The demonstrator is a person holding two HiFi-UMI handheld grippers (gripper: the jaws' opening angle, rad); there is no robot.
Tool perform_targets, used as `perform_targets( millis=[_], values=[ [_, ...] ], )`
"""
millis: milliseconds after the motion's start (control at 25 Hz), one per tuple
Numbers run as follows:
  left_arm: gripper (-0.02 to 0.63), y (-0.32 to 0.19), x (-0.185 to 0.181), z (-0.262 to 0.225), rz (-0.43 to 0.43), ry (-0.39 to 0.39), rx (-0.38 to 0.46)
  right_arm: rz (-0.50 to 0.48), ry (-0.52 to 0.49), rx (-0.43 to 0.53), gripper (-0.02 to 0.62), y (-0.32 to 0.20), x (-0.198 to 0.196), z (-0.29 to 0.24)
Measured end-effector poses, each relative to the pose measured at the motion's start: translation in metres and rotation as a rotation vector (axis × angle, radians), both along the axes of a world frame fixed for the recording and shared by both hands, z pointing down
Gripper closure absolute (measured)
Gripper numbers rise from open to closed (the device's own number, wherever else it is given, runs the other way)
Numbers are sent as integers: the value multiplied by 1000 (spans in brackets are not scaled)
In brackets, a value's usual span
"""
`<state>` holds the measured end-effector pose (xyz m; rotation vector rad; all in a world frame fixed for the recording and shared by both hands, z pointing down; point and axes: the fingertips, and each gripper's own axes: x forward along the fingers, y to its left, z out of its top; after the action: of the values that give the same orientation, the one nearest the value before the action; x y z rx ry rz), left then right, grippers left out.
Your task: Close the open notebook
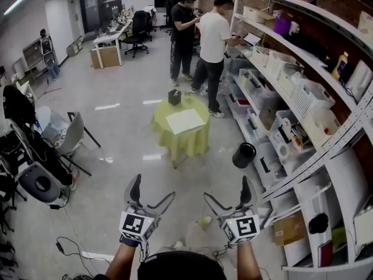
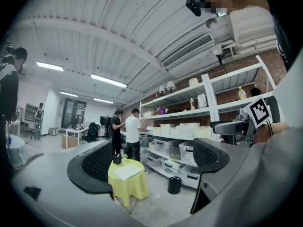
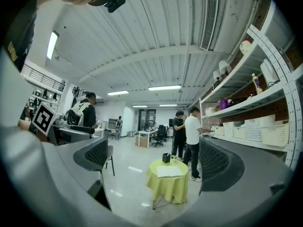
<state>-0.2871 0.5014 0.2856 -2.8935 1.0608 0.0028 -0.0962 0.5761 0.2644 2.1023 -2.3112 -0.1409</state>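
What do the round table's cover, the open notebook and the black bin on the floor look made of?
Table cover: yellow-green cloth, matte; it drapes in folds over the edge. Open notebook: white paper, flat matte pages. Black bin: probably plastic or metal, smooth dark wall; too distant to tell.

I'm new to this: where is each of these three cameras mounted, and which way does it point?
Head view: on the person's head, looking forward and steeply down; shows both forearms, left gripper and right gripper.
Left gripper view: on the left gripper, looking level between its open jaws; right gripper shows at right.
Right gripper view: on the right gripper, looking level between its open jaws; left gripper shows at left.
All three see the open white notebook on the round yellow-clothed table.
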Motion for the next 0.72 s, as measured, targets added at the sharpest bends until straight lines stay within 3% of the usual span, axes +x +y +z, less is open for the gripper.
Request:
perform_targets(
  millis=[80,160,720],
  values=[
    [45,-1,1,1,2,-5,2,28,-4,14,25,0,4,-1],
    [25,-2,1,1,7,-5,6,35,-2,12,25,0,6,0],
    [21,-9,-5,2,15,7,4,35,20,-27,26,-5,7,9]
  ],
)
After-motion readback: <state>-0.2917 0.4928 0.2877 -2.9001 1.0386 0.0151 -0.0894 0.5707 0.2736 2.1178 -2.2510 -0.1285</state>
